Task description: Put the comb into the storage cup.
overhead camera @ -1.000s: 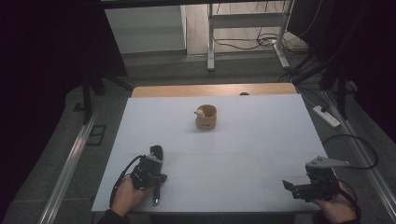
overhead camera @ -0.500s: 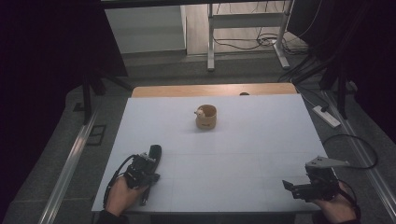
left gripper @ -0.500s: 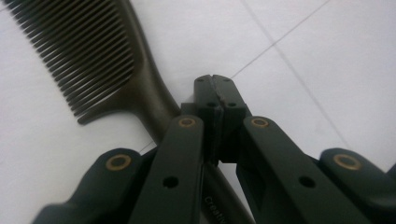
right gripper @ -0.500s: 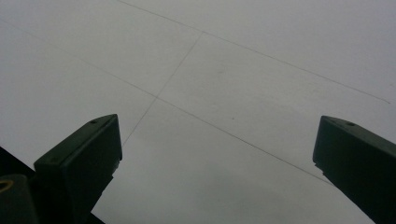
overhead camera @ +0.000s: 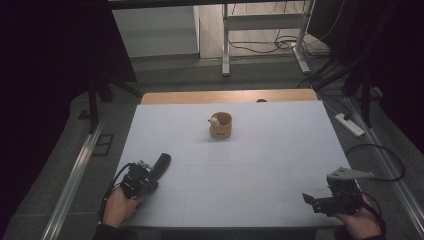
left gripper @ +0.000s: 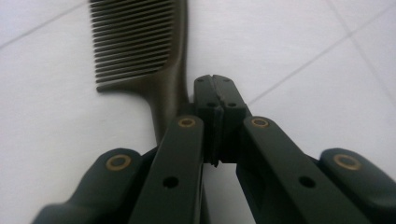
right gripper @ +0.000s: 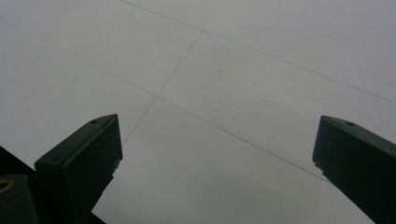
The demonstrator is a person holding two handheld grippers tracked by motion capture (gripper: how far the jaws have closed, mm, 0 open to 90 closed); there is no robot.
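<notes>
One dark comb (left gripper: pixel 140 60) lies flat on the table (overhead camera: pixel 250 165), just beside the left tool (left gripper: pixel 215 100), whose jaws are together. Probably light, stiff and thin; its handle looks the best hold. The right tool (right gripper: pixel 215 154) stands apart.

Wide open worktop (overhead camera: pixel 260 165) between both claws. One obstacle mid-worktop: a small wooden cup (overhead camera: pixel 220 125), well apart from either hand. Just beside the left claw (left gripper: pixel 215 100), touching nothing else, a dark comb (left gripper: pixel 140 51) lying flat.
</notes>
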